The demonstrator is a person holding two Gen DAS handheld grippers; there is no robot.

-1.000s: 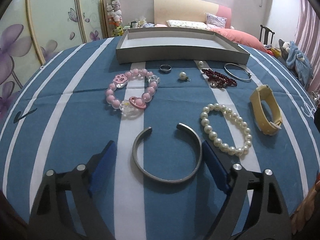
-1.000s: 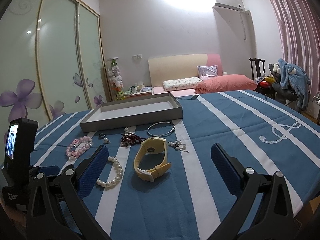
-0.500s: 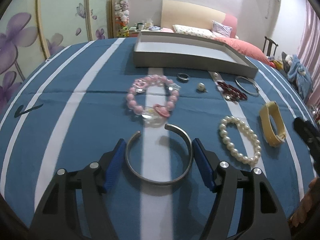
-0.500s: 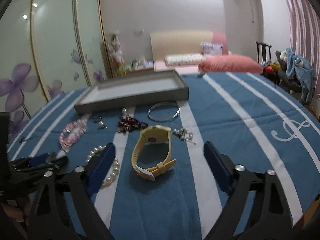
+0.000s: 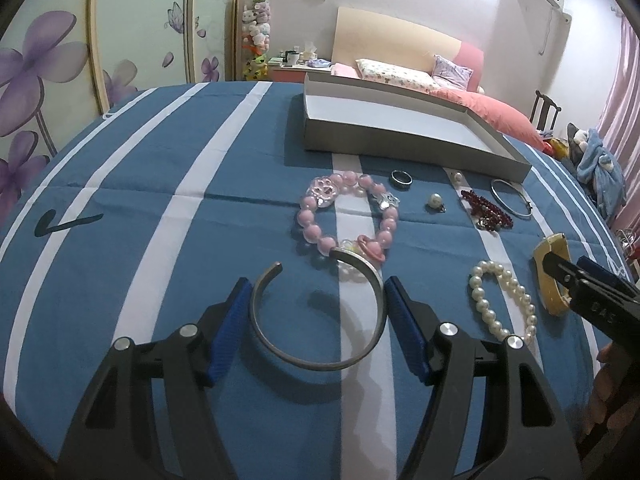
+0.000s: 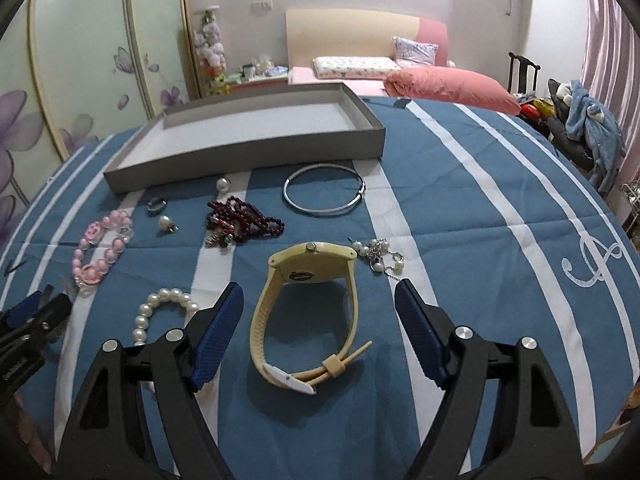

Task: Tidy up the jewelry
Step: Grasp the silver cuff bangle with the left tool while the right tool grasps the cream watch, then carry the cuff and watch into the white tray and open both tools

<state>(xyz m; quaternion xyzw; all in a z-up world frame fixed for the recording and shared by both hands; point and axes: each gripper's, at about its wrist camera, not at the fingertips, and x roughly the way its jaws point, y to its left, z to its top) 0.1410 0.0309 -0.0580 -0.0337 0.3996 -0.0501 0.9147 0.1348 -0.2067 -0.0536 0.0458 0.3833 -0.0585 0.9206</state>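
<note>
Blue cloth with white stripes covers the tabletop. At its near edge the left hand-held gripper grips a silver cuff bangle by its outer sides, lifted slightly, its shadow on the cloth beneath. The right hand-held gripper stands wide open around a cream watch, touching nothing. Toward the far edge lies a grey tray. Beyond are a bed, floral wardrobe doors and pink curtains. A white embroidered monogram marks the cloth's right side; I cannot read it.

Four bracelets, two bangles, one watch, one ring, one tray.
</note>
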